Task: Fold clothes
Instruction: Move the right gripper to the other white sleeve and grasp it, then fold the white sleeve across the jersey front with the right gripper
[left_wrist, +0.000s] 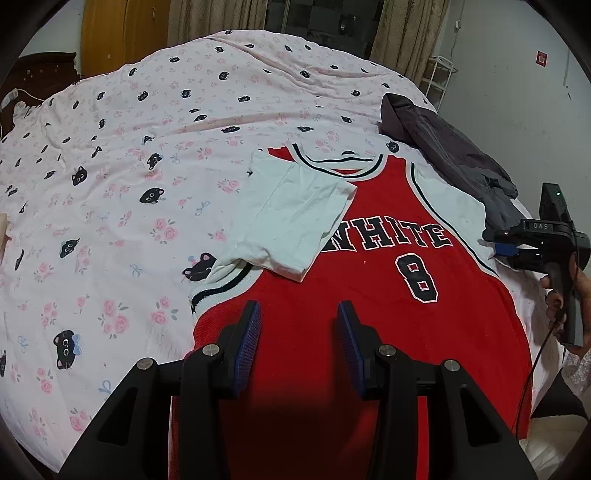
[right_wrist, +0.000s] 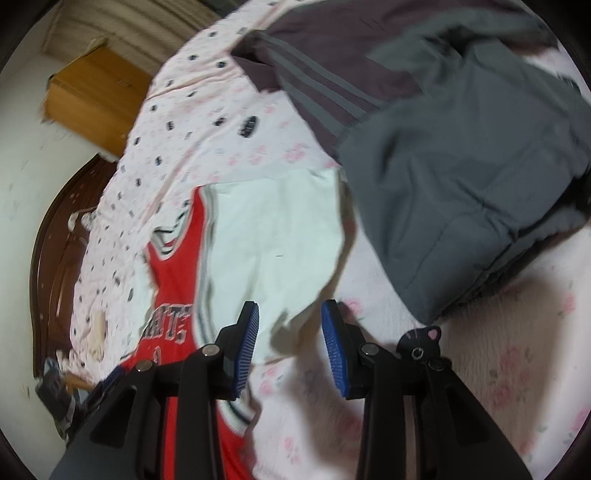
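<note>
A red basketball jersey (left_wrist: 388, 306) printed "WHITE 8", with attached white sleeves, lies flat on the bed. Its left white sleeve (left_wrist: 291, 214) is folded in over the chest. The right white sleeve (left_wrist: 454, 206) still lies spread out; it also shows in the right wrist view (right_wrist: 277, 243). My left gripper (left_wrist: 299, 332) is open and empty above the jersey's lower front. My right gripper (right_wrist: 290, 328) is open and empty, its jaws on either side of the right sleeve's lower edge; it also shows in the left wrist view (left_wrist: 506, 249).
A dark grey and maroon garment (right_wrist: 461, 147) lies heaped on the bed just right of the jersey, also in the left wrist view (left_wrist: 454, 147). The bedspread (left_wrist: 129, 184) is pink with flowers and black cats. A wooden headboard (right_wrist: 55, 240) and cabinet (right_wrist: 99, 96) stand beyond.
</note>
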